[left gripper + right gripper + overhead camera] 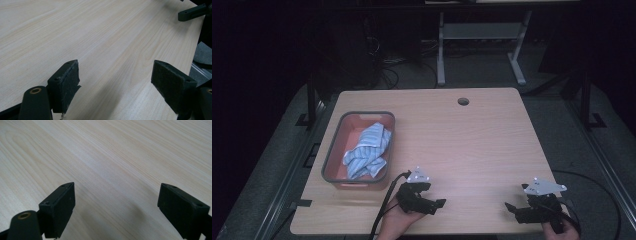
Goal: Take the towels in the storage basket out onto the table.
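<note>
Going by how things lie, the work with the cloth [368, 151] looks either finished or not begun: it sits crumpled inside the bin [330, 155], blue-and-white striped, piled toward the bin's right wall, and neither gripper touches it. If the aim was to drop it in, that is done; if it is to be taken out, everything is left.

Just right of the bin's near corner, the left gripper [438, 204] rests low over the table [472, 145], jaws spread wide with nothing between them. Well to the right of the bin, near the table's right edge, the right gripper [510, 207] is likewise wide open and empty.

The high view alone gives the bin, the cloth and both hands at the table's near edge, plus a round hole [463, 101] at the far side, right of the bin. The left gripper view adds what it cannot: worn, frayed padding on the left pad [68, 82], bare wood grain between the jaws, and a tip of the other gripper at the upper right. The right gripper view shows smooth pads [62, 205] over bare wood.
</note>
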The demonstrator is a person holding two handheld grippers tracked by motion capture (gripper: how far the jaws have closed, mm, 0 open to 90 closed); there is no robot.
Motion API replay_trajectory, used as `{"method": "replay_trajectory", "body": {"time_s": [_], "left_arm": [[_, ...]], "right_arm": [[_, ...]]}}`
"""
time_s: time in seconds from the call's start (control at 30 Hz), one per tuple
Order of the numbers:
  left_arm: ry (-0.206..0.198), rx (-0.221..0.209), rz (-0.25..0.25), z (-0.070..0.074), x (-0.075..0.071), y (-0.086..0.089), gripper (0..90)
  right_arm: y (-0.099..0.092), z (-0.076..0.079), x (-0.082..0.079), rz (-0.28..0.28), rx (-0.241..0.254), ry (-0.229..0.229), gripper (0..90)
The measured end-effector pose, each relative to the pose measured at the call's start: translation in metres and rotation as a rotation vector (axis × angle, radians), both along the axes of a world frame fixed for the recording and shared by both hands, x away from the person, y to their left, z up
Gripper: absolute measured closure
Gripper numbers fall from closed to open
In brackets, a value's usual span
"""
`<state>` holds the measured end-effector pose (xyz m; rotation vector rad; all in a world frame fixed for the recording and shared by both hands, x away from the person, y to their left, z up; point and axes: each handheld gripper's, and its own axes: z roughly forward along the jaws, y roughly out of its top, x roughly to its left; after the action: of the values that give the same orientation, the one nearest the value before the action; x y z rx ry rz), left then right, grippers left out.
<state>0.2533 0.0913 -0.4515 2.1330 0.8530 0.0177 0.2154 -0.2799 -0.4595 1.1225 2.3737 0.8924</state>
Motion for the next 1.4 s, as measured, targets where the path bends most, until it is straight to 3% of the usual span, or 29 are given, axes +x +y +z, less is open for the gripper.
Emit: {"method": "replay_trajectory", "body": {"time_s": [0.3,0.4,0.77,1.0,1.17,1.4], "left_arm": [[0.014,-0.011,0.003,0.001,0.004,0.000,21.9],[0.004,0.005,-0.004,0.002,0.005,0.001,21.9],[-0.003,-0.011,0.015,0.007,0.010,0.003,21.9],[-0.012,-0.027,0.020,0.020,0.016,-0.004,21.9],[-0.029,0.007,-0.010,0.030,0.019,-0.009,21.8],[-0.005,0.014,-0.024,0.051,0.040,-0.012,21.6]], "right_arm": [[0.001,0.000,0.000,0.000,-0.003,-0.007,13.9],[0.002,0.000,0.000,0.007,-0.007,-0.004,13.9],[0.004,0.001,-0.001,0.020,-0.009,-0.009,13.9],[0.004,0.002,-0.002,0.014,-0.004,-0.008,13.9],[0.004,-0.001,-0.001,0.007,-0.001,-0.001,13.9],[0.005,-0.001,0.002,0.007,0.018,0.008,13.9]]}}
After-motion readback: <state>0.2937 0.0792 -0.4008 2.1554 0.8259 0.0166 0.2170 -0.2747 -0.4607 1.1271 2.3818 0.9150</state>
